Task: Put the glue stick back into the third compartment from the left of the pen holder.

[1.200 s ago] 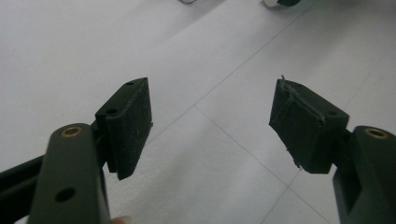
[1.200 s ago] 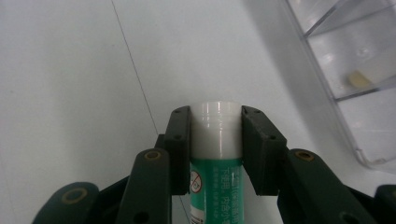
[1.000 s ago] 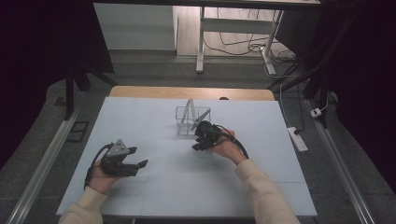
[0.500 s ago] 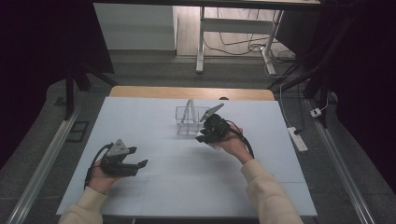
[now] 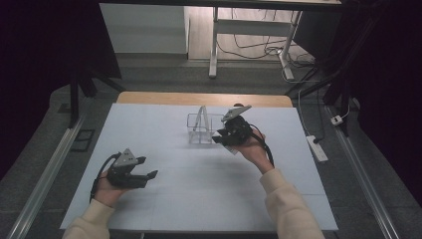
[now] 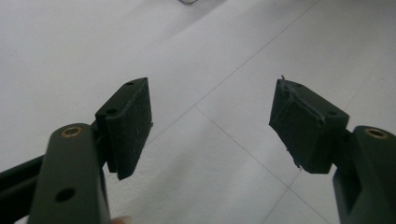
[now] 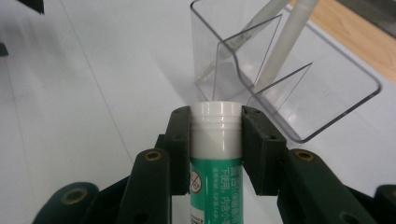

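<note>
Overhead, the high view shows one white table [image 5: 164,199] with two hand-held grippers above it. The left gripper [image 5: 144,168] sits at the near left of the table, jaws spread, nothing between them. The right gripper [image 5: 222,138] is held just beside one clear plastic organizer [image 5: 198,130], which stands near the table's middle toward the far edge. One pale stick [image 5: 201,117] leans upright inside that organizer. One white power strip [image 5: 317,148] lies on the floor to the right of the table.

In the left gripper view, the left gripper [image 6: 212,126] holds its two black pads wide apart over bare table surface. Thin seam lines cross the surface below them. No object lies between the pads.

In the right gripper view, the right gripper [image 7: 215,149] is clamped on one tube [image 7: 215,186], with a pad pressing each side just below its white cap [image 7: 215,116]. The tube has a green label bearing white Chinese characters, too small to read with certainty, and one round prohibition symbol. The tube points toward the clear organizer [image 7: 327,116], which stands just beyond it on the table. Clear partitions divide the organizer into compartments. Two pale sticks [image 7: 285,42] lean inside it. The tube is outside the organizer and apart from its wall.
</note>
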